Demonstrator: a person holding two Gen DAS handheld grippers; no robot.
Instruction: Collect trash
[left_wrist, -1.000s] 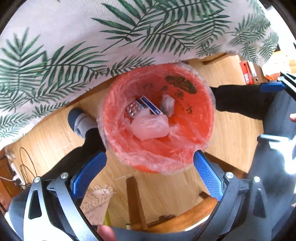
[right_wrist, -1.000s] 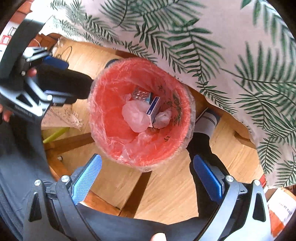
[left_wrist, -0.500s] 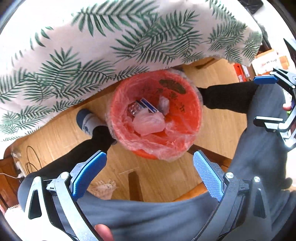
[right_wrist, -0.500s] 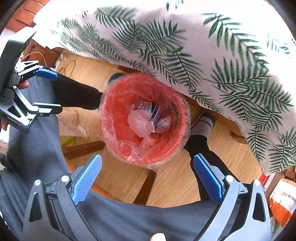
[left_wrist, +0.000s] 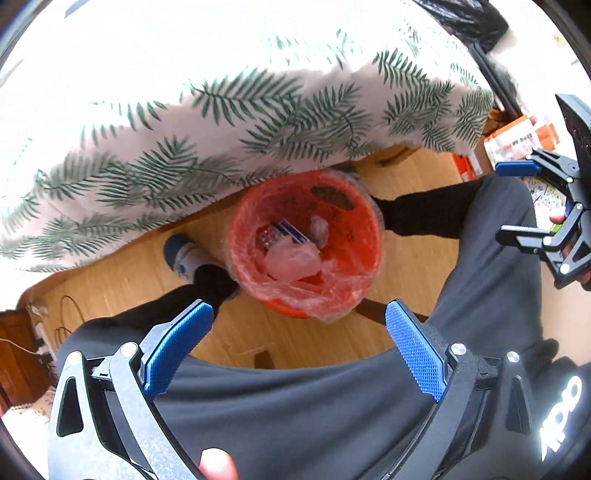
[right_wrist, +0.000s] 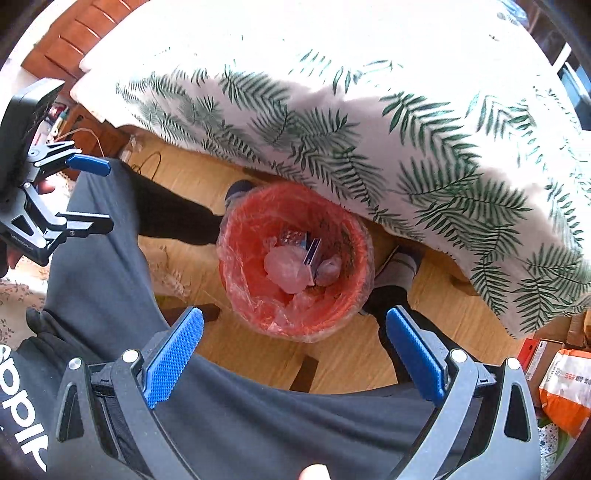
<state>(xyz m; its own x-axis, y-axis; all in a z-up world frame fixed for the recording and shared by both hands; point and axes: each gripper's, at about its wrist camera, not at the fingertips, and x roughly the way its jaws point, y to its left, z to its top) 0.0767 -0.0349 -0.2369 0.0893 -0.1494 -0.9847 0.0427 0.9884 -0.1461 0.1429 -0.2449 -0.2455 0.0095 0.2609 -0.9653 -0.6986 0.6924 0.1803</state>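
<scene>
Both grippers empty and spread wide above the red bin (left_wrist: 354, 206): left gripper (left_wrist: 295, 339) released, nothing between its blue pads (left_wrist: 413, 354); right gripper (right_wrist: 295, 343) likewise released, nothing held. Each visible from the other's camera, off to the side of the bin, jaws apart.

Trash already down inside the bin, on the clear liner (right_wrist: 295, 325): a crumpled pale pink bag (left_wrist: 291, 260) in the middle, a small blue-and-white box (right_wrist: 312, 253) just beside it, a blister pack (left_wrist: 267, 236) against the box, a smaller clear wad (right_wrist: 328, 271) next to that.

Judged as the step after a drop: looking for whatever else needs collecting. No loose trash discernible on the floor near the bin. Best done by lifting clear of the liner's rim, keeping the jaws apart, sweeping the view across the tabletop above the bin before committing to a reach. Worth avoiding a snag on the hanging cloth.

Bin standing on a light wooden floor (left_wrist: 122, 280), half tucked under the edge of a table draped in a white cloth with green fern leaves (right_wrist: 424, 147). A seated person's dark-trousered legs and grey-socked feet either side of the bin. Cardboard boxes and orange packaging (right_wrist: 561, 391) farther off, beyond the bin.
</scene>
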